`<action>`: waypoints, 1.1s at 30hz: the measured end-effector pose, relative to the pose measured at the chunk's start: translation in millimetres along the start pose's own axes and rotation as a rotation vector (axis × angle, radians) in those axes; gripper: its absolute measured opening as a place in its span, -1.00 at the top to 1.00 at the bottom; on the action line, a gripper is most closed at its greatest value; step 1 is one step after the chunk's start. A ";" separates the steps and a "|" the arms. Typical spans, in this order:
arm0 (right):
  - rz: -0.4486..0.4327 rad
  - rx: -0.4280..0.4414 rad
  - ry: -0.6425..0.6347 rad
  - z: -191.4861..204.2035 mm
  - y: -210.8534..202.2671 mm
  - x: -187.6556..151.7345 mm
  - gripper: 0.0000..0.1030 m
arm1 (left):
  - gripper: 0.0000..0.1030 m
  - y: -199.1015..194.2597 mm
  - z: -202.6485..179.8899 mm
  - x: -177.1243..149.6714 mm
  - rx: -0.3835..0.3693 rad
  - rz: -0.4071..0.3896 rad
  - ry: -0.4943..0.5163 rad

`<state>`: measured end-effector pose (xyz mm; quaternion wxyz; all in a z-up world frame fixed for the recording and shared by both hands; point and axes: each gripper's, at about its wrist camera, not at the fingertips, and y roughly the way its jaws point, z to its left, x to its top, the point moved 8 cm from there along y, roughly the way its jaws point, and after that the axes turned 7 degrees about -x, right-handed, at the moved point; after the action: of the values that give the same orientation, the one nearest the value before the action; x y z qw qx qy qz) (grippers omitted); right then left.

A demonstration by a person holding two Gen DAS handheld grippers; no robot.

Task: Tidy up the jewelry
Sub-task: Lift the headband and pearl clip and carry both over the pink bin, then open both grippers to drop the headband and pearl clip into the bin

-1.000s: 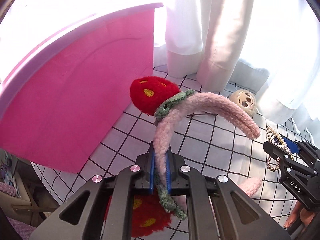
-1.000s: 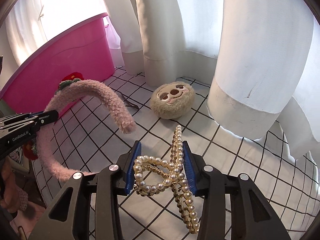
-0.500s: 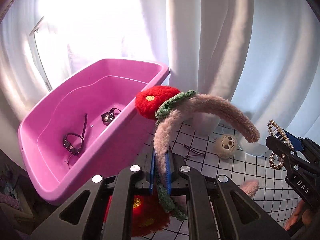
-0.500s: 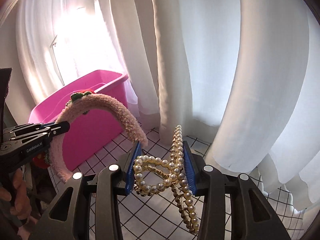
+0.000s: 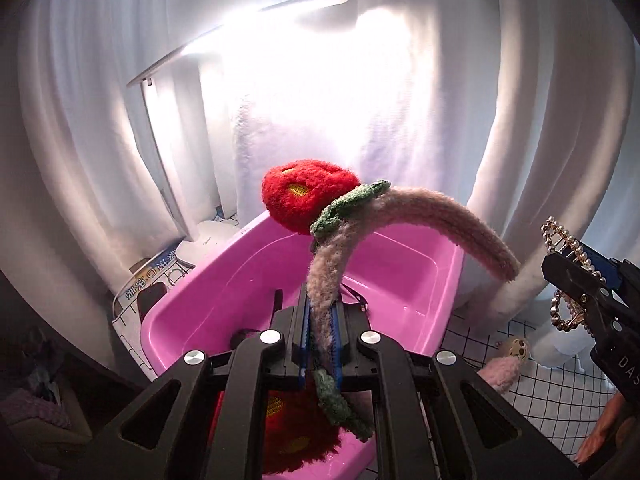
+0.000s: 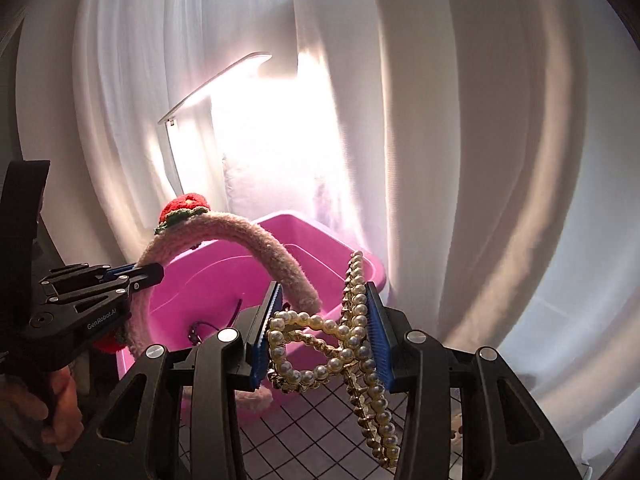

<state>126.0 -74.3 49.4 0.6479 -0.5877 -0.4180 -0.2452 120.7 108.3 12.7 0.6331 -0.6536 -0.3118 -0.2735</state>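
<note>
Left gripper [image 5: 320,330]: jaws closed on the fuzzy pink headband with red knitted flowers [image 5: 420,216], clamping one leg of the band near its lower end; the band arches up and to the right in the air

Headband position: held above the glossy magenta plastic tub [image 5: 208,296], one red flower at the top of the arch, a second one hanging below the jaws

Right gripper [image 6: 320,330]: jaws closed on the gold hair clip studded with white pearls [image 6: 340,332], its looped part pinched between the blue pads, its long toothed end hanging below

Clip position: in the air, in front of the tub's near right corner

Tub contents: small dark items [image 6: 200,330] on the bottom, too small to tell apart

Desk [image 5: 552,384]: white cloth with a black grid, a small beige plush face [image 5: 516,347] lying on it

Background: white curtains [image 6: 460,140] and a lit white desk lamp [image 5: 240,32]
</note>
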 end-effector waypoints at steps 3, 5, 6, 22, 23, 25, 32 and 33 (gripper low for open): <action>0.037 0.043 -0.018 30.6 30.2 8.7 0.22 | 0.82 18.5 33.7 -1.8 0.034 0.033 -0.021; 0.078 0.065 -0.018 51.2 59.5 10.4 0.22 | 0.82 33.5 53.8 -3.6 0.050 0.067 -0.032; 0.101 0.079 -0.010 58.4 71.5 9.5 0.22 | 0.82 41.3 64.5 -5.0 0.058 0.085 -0.039; 0.362 0.026 0.003 98.1 185.8 -16.4 0.22 | 0.70 114.5 116.8 -29.0 0.082 0.262 -0.043; 0.368 0.024 0.004 97.2 189.5 -17.6 0.22 | 0.65 116.8 117.4 -29.8 0.078 0.268 -0.044; 0.386 0.015 0.005 97.1 192.8 -19.9 0.22 | 0.58 120.2 116.4 -32.0 0.069 0.278 -0.045; 0.370 -0.010 0.011 92.6 193.1 -12.6 0.01 | 0.03 127.2 112.9 -40.1 0.060 0.306 -0.034; 0.372 -0.010 0.008 93.6 192.7 -12.9 0.01 | -0.12 127.1 110.8 -41.0 0.053 0.305 -0.032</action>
<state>251.3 50.4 -72.3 0.6809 -0.6570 -0.2982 -0.1257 185.5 215.9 -107.0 0.6793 -0.6808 -0.2258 -0.1553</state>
